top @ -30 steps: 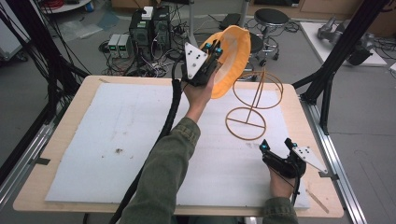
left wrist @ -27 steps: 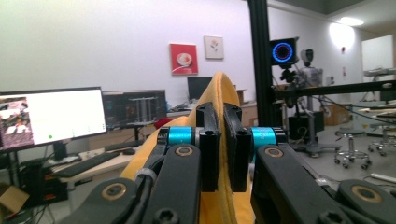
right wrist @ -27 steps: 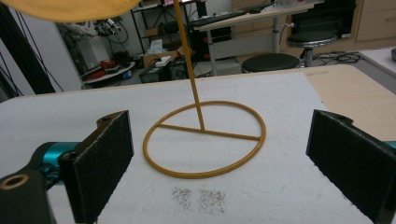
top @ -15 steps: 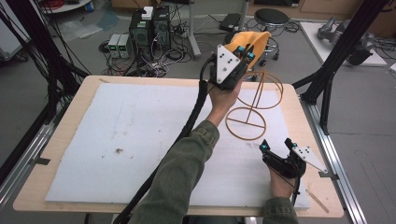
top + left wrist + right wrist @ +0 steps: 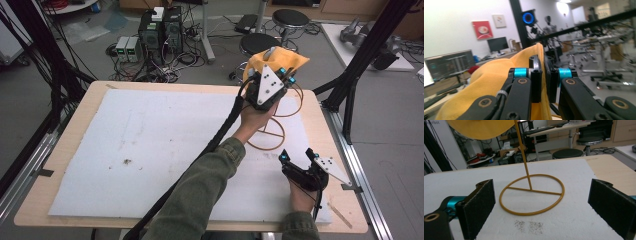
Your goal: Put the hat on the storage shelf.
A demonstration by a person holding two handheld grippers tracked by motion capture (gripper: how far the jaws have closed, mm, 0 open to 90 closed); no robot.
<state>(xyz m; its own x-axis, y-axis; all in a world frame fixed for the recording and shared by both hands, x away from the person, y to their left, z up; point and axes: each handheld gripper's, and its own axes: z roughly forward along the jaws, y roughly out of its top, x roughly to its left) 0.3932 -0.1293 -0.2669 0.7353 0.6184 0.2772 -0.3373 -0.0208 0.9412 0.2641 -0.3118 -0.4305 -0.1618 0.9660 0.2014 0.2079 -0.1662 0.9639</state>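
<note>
Now left gripper (image 5: 274,82) carried yellow cloth (image 5: 265,60) over stand (image 5: 265,134).

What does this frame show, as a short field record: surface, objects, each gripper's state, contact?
surface: white foam sheet on a wooden table
stand: orange wire stand, ring base flat on the sheet, rod upright
fabric: orange cloth, raised above the stand's top
left gripper: shut on the cloth's edge
right gripper: open, low over the sheet, facing the ring base, touching nothing
debris: dark specks on the sheet
</note>
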